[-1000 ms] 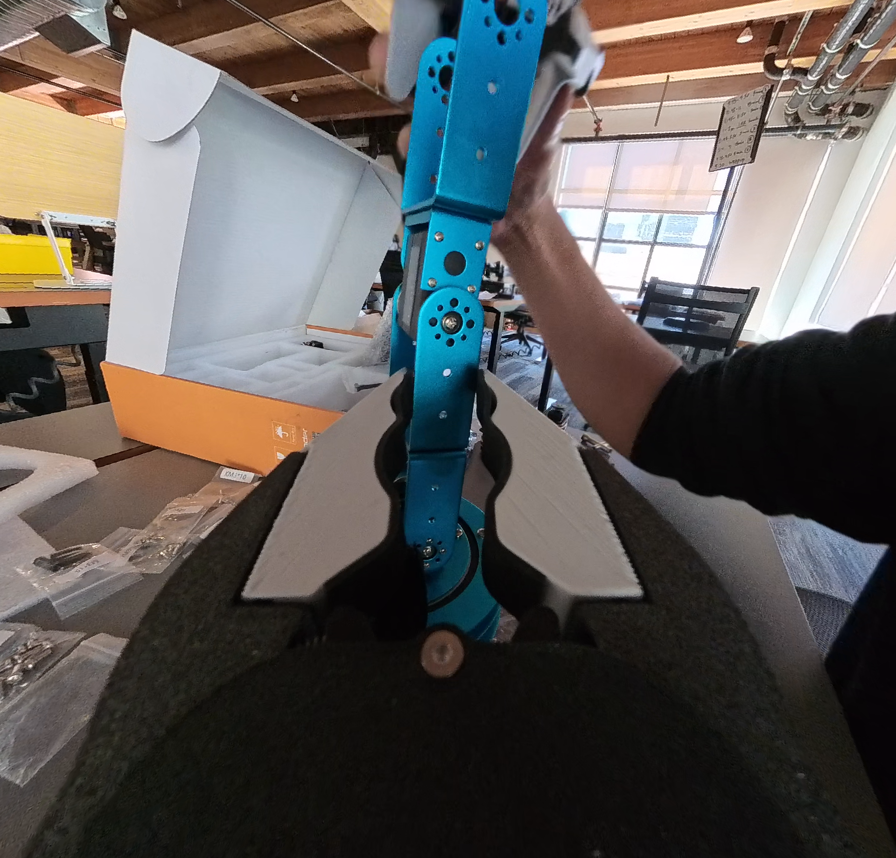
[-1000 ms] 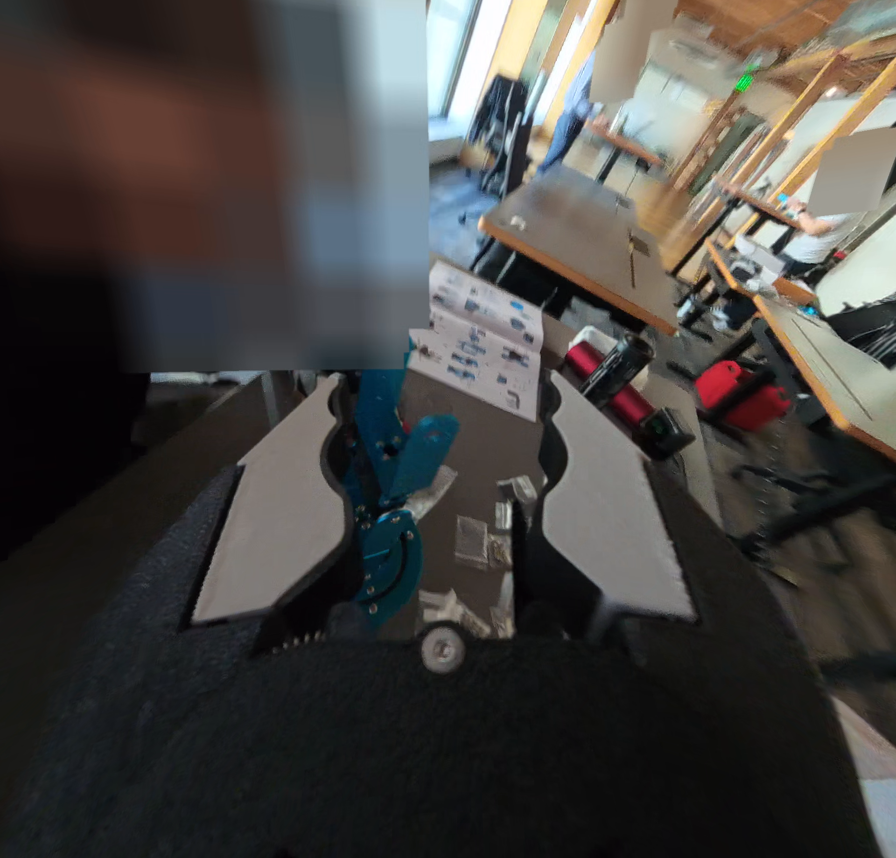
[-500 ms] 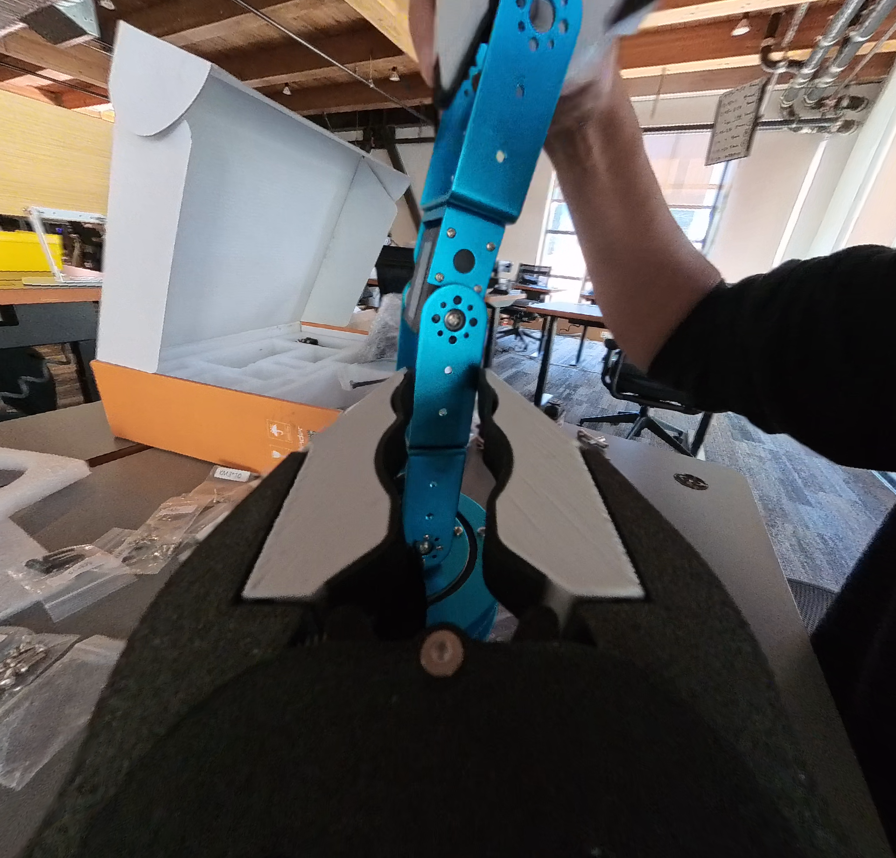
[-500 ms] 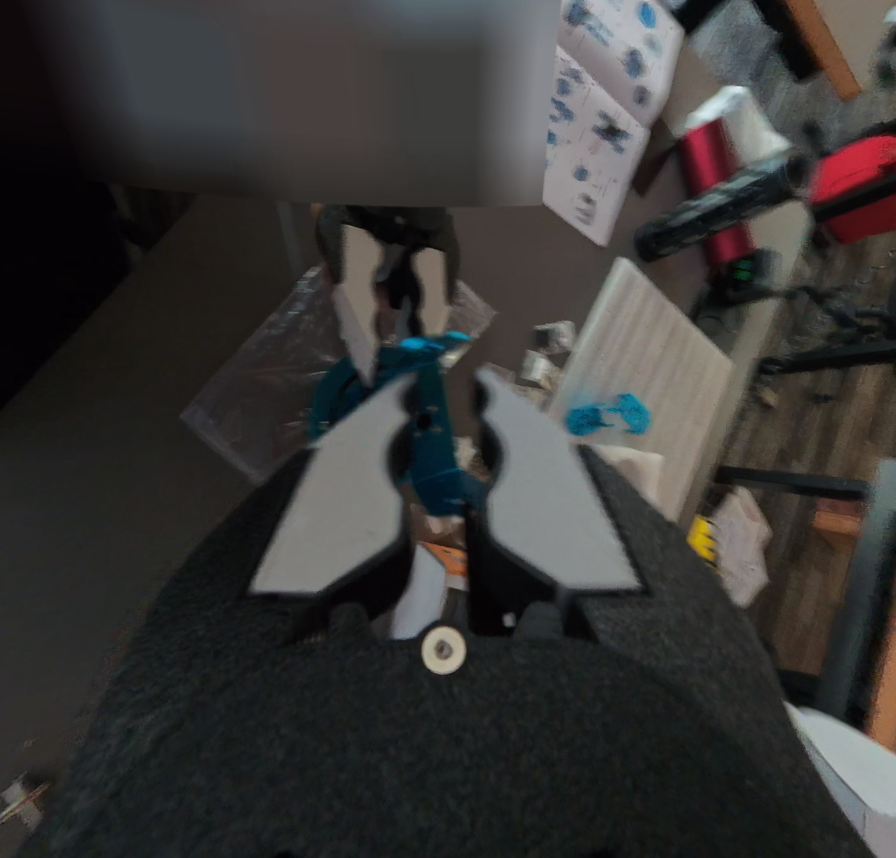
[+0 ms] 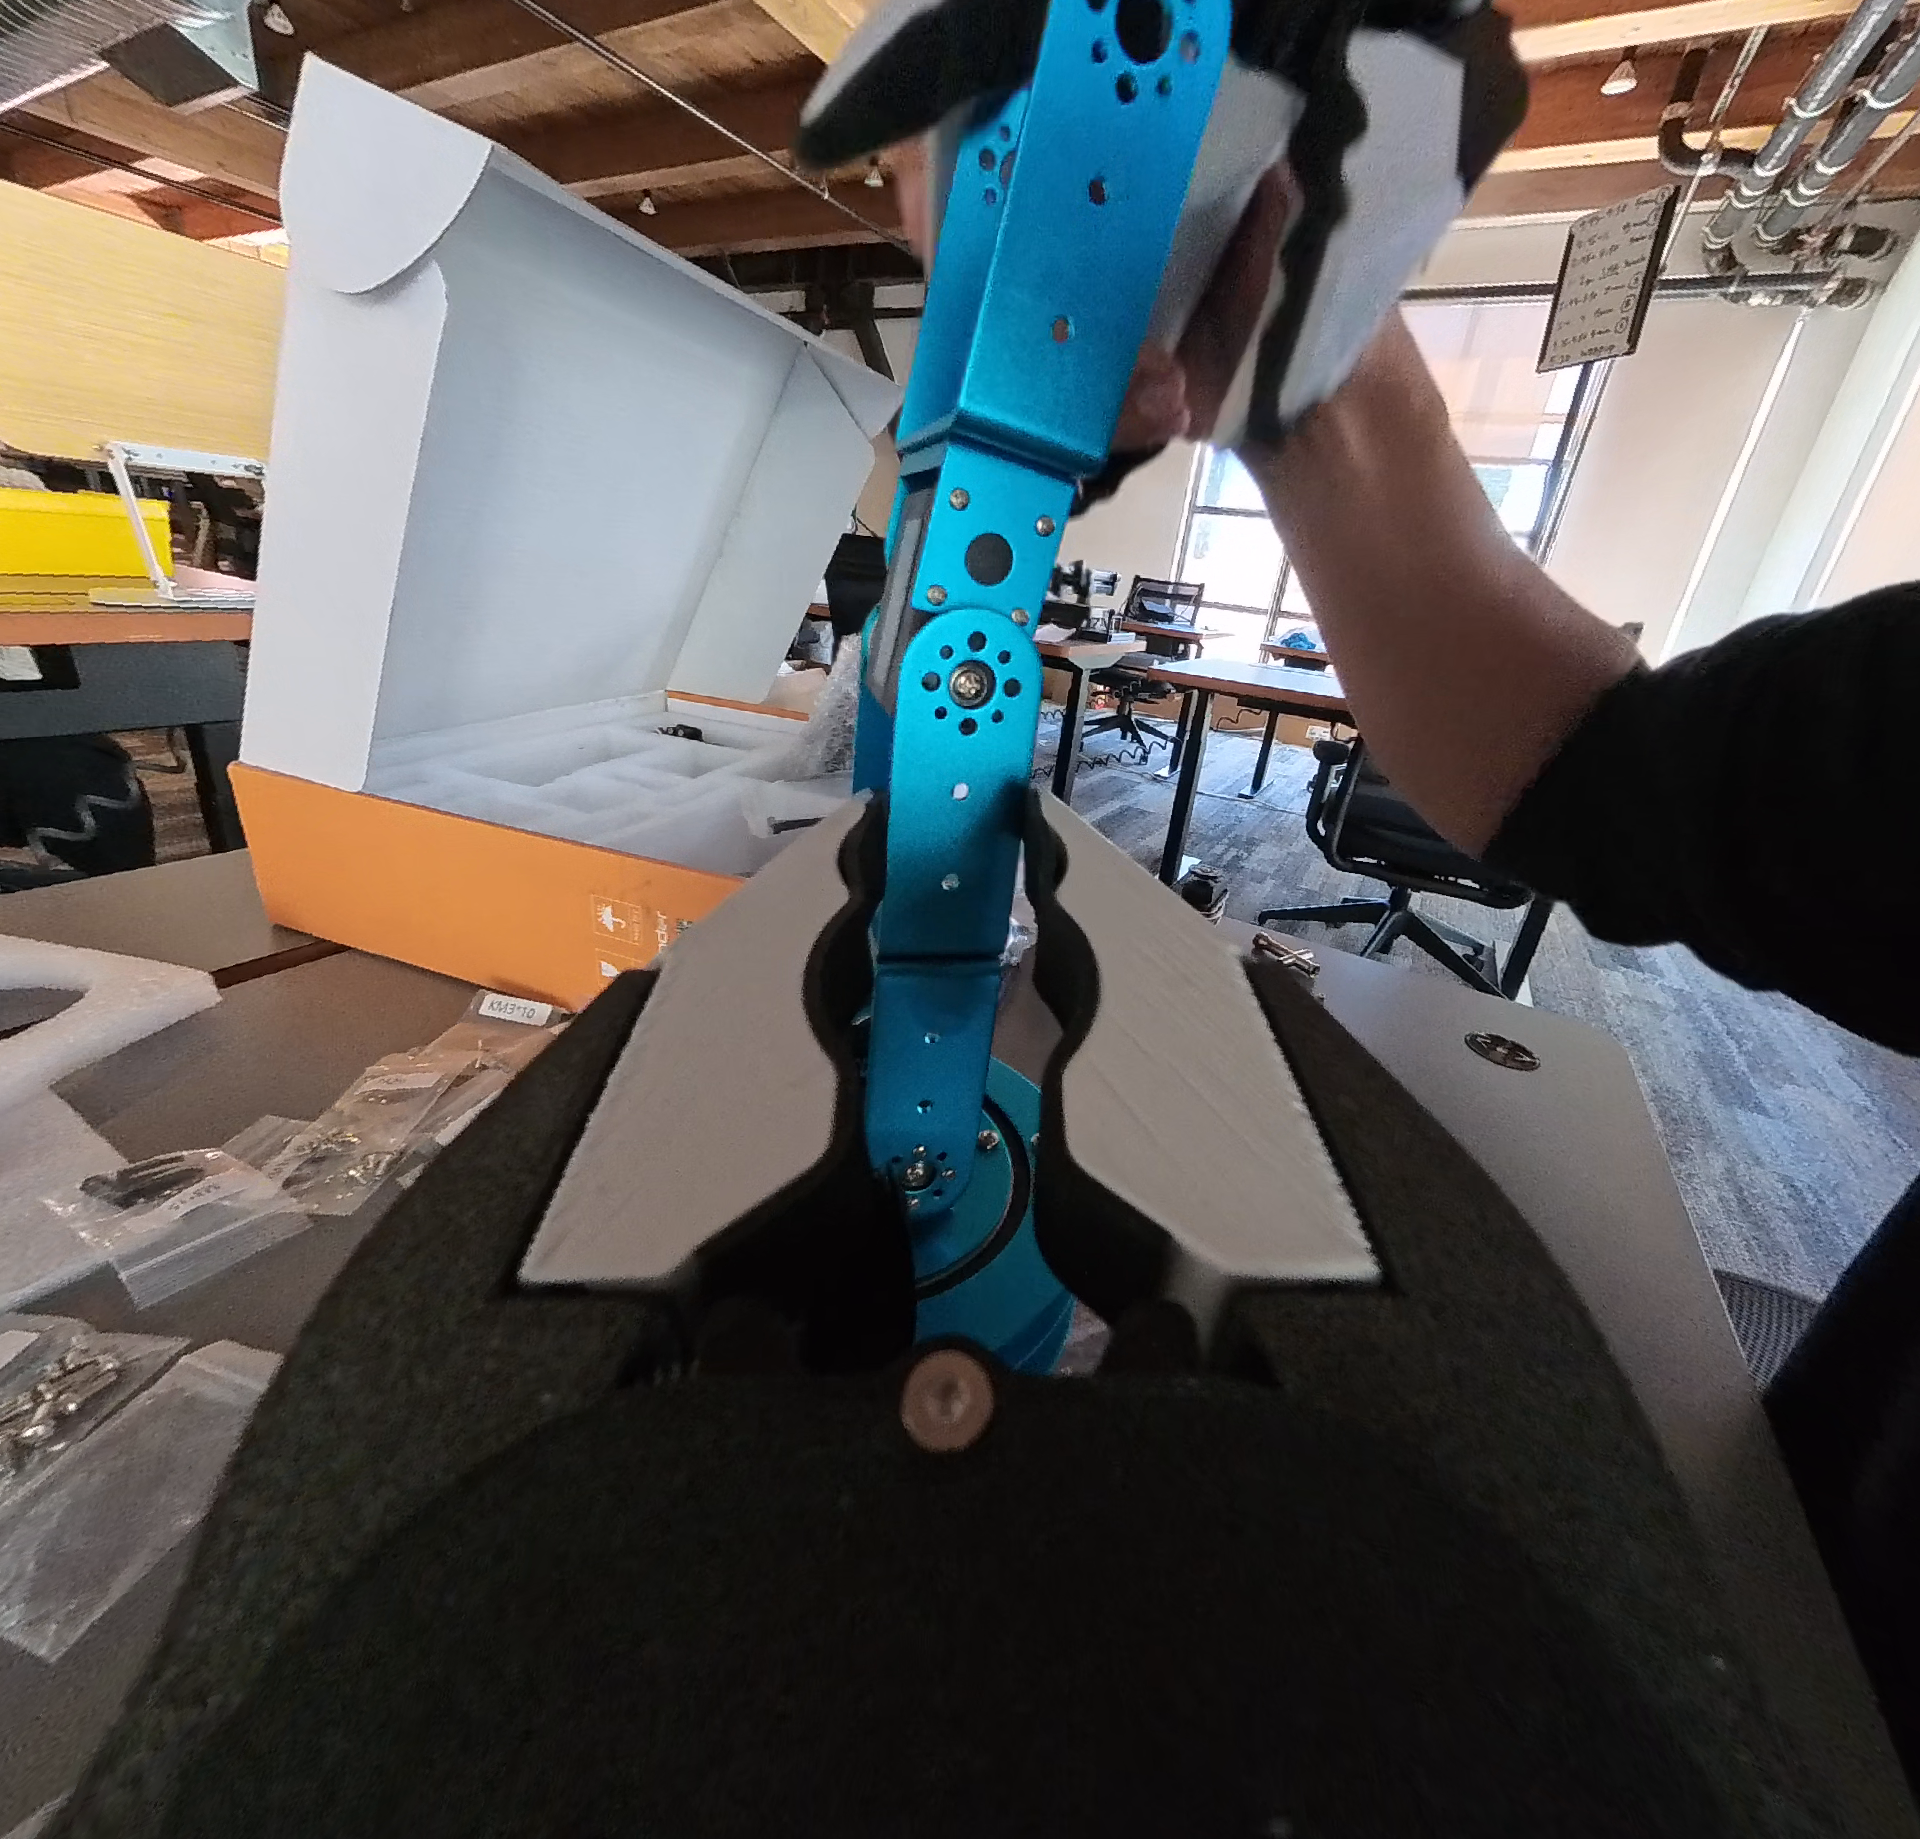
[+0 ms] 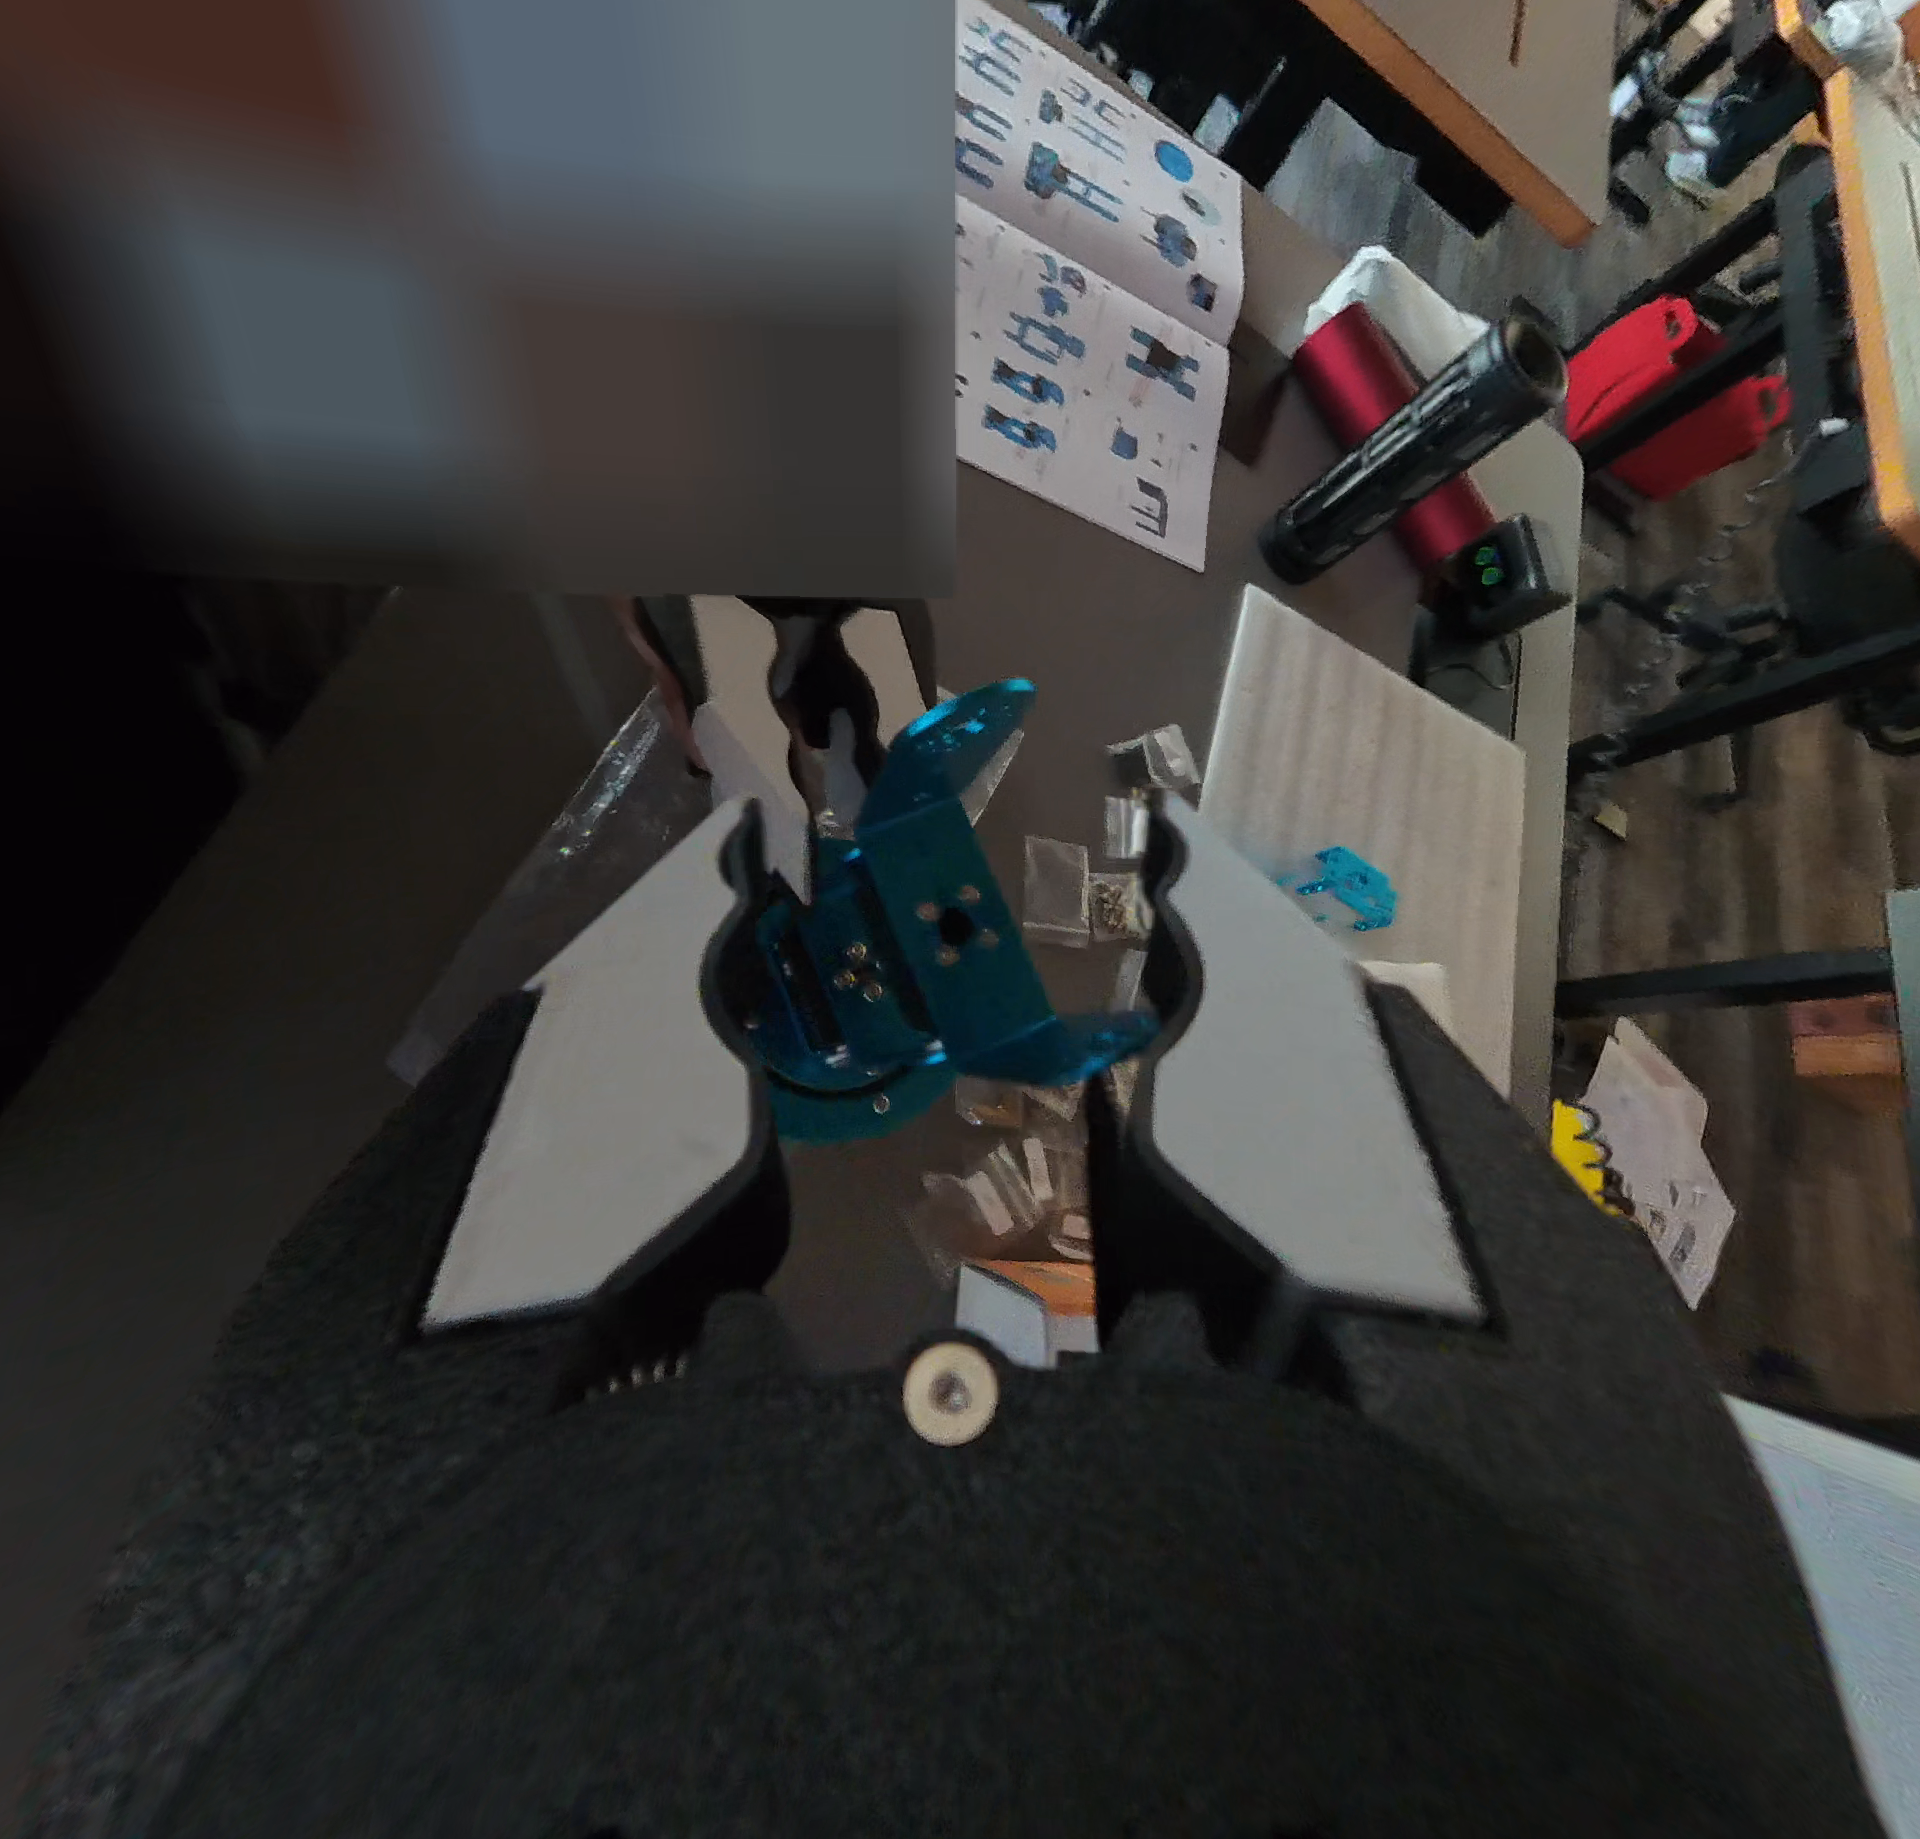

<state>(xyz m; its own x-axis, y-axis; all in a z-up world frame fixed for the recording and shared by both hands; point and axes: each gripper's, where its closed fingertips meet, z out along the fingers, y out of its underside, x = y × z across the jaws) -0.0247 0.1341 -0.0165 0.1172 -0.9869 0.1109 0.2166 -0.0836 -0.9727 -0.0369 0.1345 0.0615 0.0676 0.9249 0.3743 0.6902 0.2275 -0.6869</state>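
A blue metal robot arm [image 5: 966, 709] stands upright on a round blue base [image 5: 1003, 1228] on the grey table [image 5: 1475, 1166]. My left gripper [image 5: 951, 802] is shut on the arm's lower link, just above the base. My right gripper [image 6: 956, 813] looks down from above and is open, its fingers on either side of the arm's top U-bracket [image 6: 935, 916]. In the left wrist view its fingers [image 5: 1340, 231] straddle the top of the upper link, which leans right. The left gripper's fingers [image 6: 727, 709] show below in the right wrist view.
An open orange-and-white box [image 5: 499, 854] with foam inserts stands behind the arm on the left. Bags of screws [image 5: 208, 1166] lie front left. To the right lie an instruction booklet [image 6: 1101, 283], a white foam sheet [image 6: 1351, 750] bearing a small blue part [image 6: 1340, 885], and a black ribbed cylinder [image 6: 1423, 449]. About 8 cm separates my left fingertips from my right.
My right gripper swung up over the arm's top, closed in on the bracket, then opened wide. The upper link has tilted to the right. My left gripper kept its hold.
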